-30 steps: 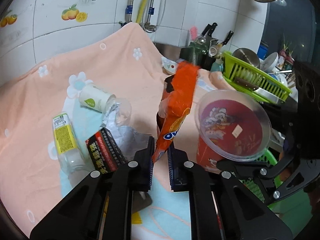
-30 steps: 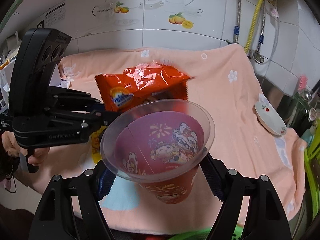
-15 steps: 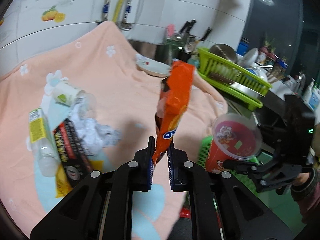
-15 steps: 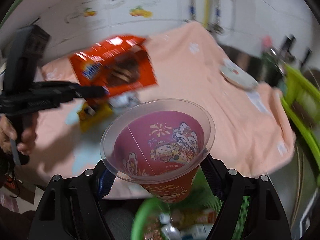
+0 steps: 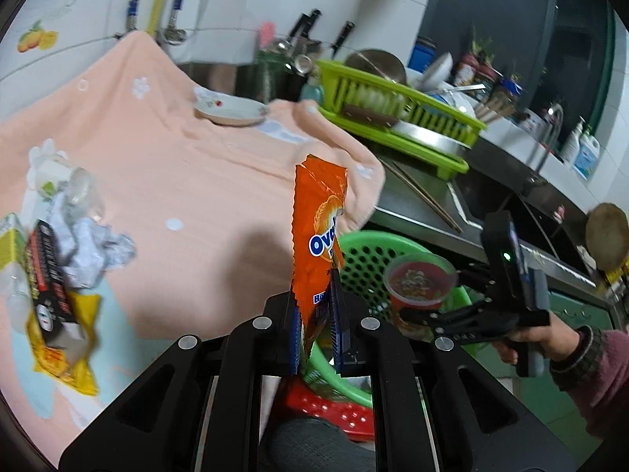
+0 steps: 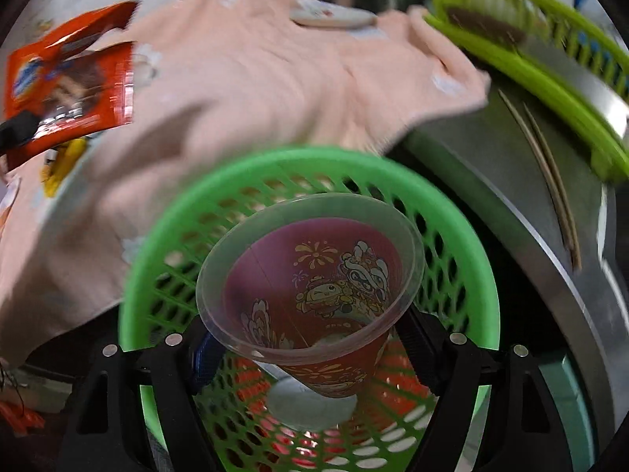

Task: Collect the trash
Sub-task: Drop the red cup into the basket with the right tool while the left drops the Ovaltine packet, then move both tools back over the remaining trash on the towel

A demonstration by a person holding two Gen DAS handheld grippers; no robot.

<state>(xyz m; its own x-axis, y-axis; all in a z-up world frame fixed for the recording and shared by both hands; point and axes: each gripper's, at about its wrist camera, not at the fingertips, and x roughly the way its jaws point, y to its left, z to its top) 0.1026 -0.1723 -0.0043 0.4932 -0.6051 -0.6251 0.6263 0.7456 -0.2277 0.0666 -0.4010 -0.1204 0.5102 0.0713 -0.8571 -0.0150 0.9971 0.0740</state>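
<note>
We've got both hands full here. Our left gripper (image 5: 317,316) is clamped tight on the bottom edge of an orange snack wrapper (image 5: 319,236), which stands upright between the pads, out past the edge of the peach flowered cloth (image 5: 188,165) and just above the near rim of the green mesh basket (image 5: 369,251).

Our right gripper (image 6: 310,354) has its jaws spread wide around a red printed cup (image 6: 314,295) with a clear plastic rim (cartoon characters on the inside wall), gripping it by the sides. From the right wrist view the cup hangs right over the basket's opening, with some white trash visible down in the bottom. In the left wrist view we can see the same cup held out over the basket, with a hand (image 5: 530,338) in a dark pink sleeve on the handle.

Still lying on the cloth, off to the left: a black carton (image 5: 47,275), a yellow wrapper (image 5: 78,358) under it, some crumpled white paper (image 5: 94,251) and a small white cup (image 5: 55,173) tipped on its side. A plate (image 5: 230,112) sits at the cloth's far end, near the lime-green dish rack (image 5: 397,114).
</note>
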